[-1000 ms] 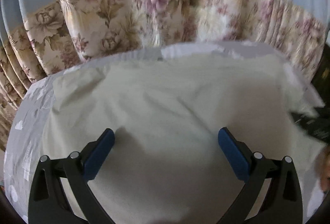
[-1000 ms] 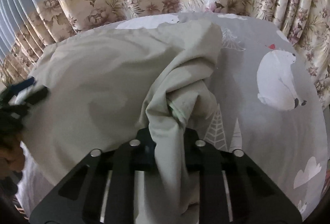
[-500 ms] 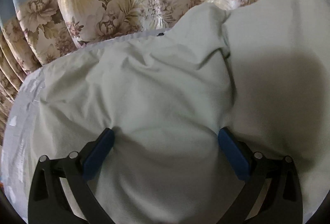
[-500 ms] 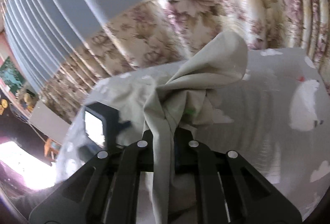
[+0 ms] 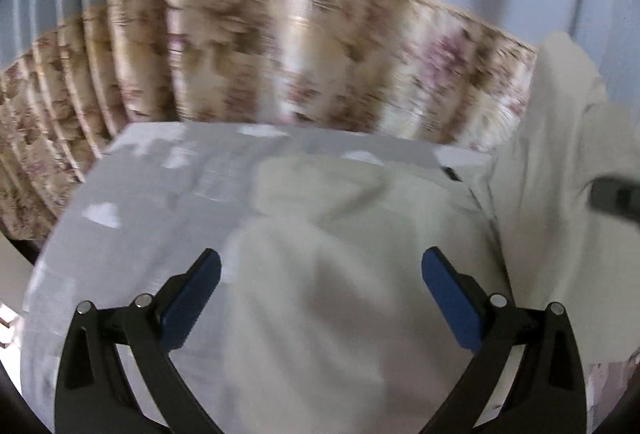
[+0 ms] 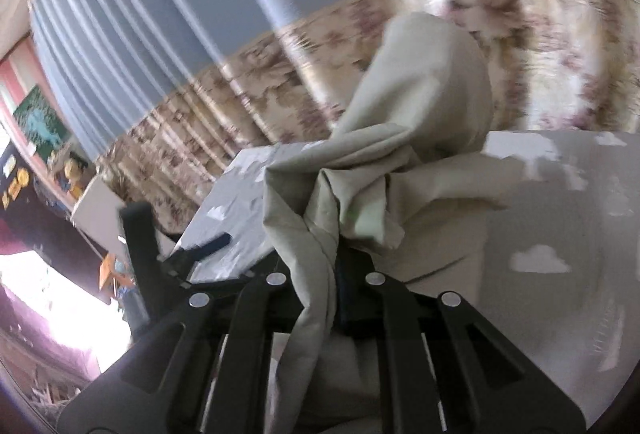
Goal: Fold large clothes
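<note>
While the right gripper (image 6: 336, 274) stays clenched on a bunched corner of the pale garment (image 5: 340, 294), lifted above the bed (image 5: 140, 202), that small bite could slip. The left gripper (image 5: 320, 294) hovers released over the cloth's near part, so nothing anchors it against dragging.

Garment (image 5: 352, 274): pale cream-green, plain, no print; same pale cloth (image 6: 424, 82) bunched above right tongs. Bedsheet (image 5: 140, 202) under and left of left tongs: light grey, white cloud shapes; same grey with white clouds (image 6: 560, 234) right of right tongs. Curtain (image 5: 280, 54) beyond tongs: upper part plain pale blue, lower band beige with blurred brown and mauve flowers. Left gripper (image 5: 320, 290): black frame, blue pads (image 5: 192, 298). Right gripper (image 6: 332, 274): black frame.
</note>
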